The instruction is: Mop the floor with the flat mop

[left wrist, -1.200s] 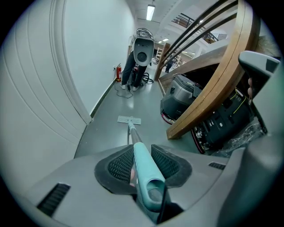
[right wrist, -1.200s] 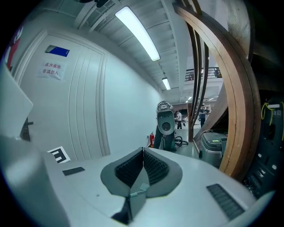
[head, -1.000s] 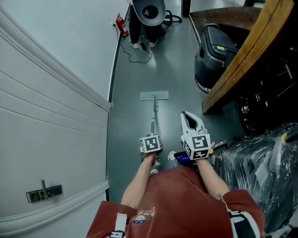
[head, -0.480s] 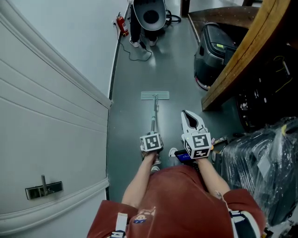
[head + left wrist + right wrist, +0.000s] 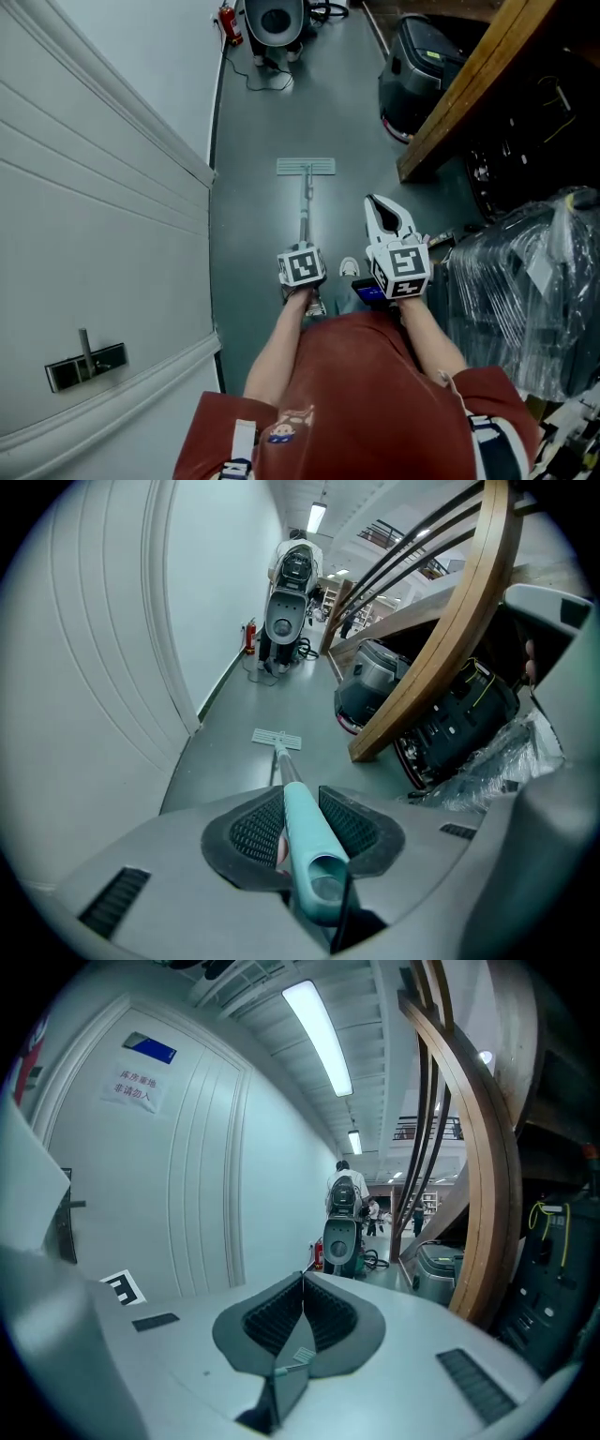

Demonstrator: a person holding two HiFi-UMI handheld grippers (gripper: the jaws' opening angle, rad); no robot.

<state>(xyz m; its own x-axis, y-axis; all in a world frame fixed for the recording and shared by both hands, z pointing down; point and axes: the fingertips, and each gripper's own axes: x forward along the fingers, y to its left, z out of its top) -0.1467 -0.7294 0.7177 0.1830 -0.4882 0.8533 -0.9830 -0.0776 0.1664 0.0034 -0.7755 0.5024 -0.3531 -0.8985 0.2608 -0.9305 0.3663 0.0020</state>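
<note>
— Which step is this?
— A mopping stroke, by the look of it. The left gripper [image 5: 302, 810] is clamped on the teal end of the mop handle [image 5: 304, 211]. The mop head [image 5: 306, 167] lies flat on the grey floor [image 5: 262, 112] straight ahead, near the foot of the white wall [image 5: 112, 187] and well short of the scrubbing machine [image 5: 274, 19].
— And the right gripper [image 5: 302, 1283]?
— Its jaws are pressed together on nothing, beside the handle but off it.
— What does the next move call for?
— Likely a push or pull along the corridor, keeping the head flat and clear of the wooden beam [image 5: 469, 84].
</note>
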